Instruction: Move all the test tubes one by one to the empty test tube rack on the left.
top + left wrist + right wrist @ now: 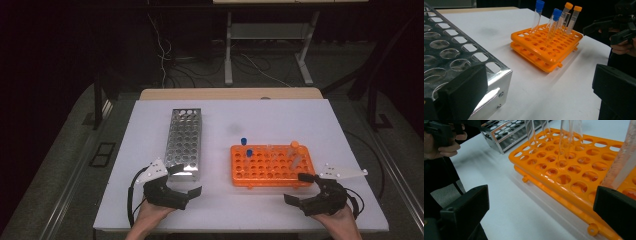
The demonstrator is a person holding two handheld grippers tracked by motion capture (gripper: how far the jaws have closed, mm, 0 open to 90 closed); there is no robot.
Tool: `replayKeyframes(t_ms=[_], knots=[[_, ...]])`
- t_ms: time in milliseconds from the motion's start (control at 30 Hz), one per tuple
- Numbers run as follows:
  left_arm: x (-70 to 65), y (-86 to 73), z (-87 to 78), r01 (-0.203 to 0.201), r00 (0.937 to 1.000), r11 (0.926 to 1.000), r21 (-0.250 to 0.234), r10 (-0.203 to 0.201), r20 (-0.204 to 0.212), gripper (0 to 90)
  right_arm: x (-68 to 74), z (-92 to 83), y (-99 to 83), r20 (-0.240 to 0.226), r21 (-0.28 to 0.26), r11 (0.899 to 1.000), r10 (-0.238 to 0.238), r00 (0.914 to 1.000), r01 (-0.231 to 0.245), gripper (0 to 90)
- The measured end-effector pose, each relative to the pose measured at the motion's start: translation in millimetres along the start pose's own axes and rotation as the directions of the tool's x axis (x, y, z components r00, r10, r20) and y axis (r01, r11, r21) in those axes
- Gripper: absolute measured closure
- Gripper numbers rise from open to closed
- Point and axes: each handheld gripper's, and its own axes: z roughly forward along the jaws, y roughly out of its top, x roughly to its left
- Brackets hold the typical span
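White tabletop: both hand-held grippers, left and right, gape empty beside orange rack; a careless reach could topple its leaning tubes.

An orange rack dotted with round holes holds clear tubes, two blue-capped, two orange-capped. The silver rack is shiny metal. The counter is white; both grippers' jaws are black.
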Motion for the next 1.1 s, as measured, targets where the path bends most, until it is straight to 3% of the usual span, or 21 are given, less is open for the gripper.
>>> replayKeyframes(t_ms=[667,1100], knots=[[0.4,0.2,3.2,-0.012,0.9999,0.9998,0.018,0.012,0.008,0.0,0.7,-2.8,1.1,0.001,0.008,1.000,0.009,1.0000,-0.009,0.0],[2.3,-1.0,2.3,-0.022,0.9997,0.9994,0.025,0.022,-0.006,0.0,-6.3,-11.1,3.7,0.034,0.054,0.998,0.029,0.9990,-0.031,0.0]])
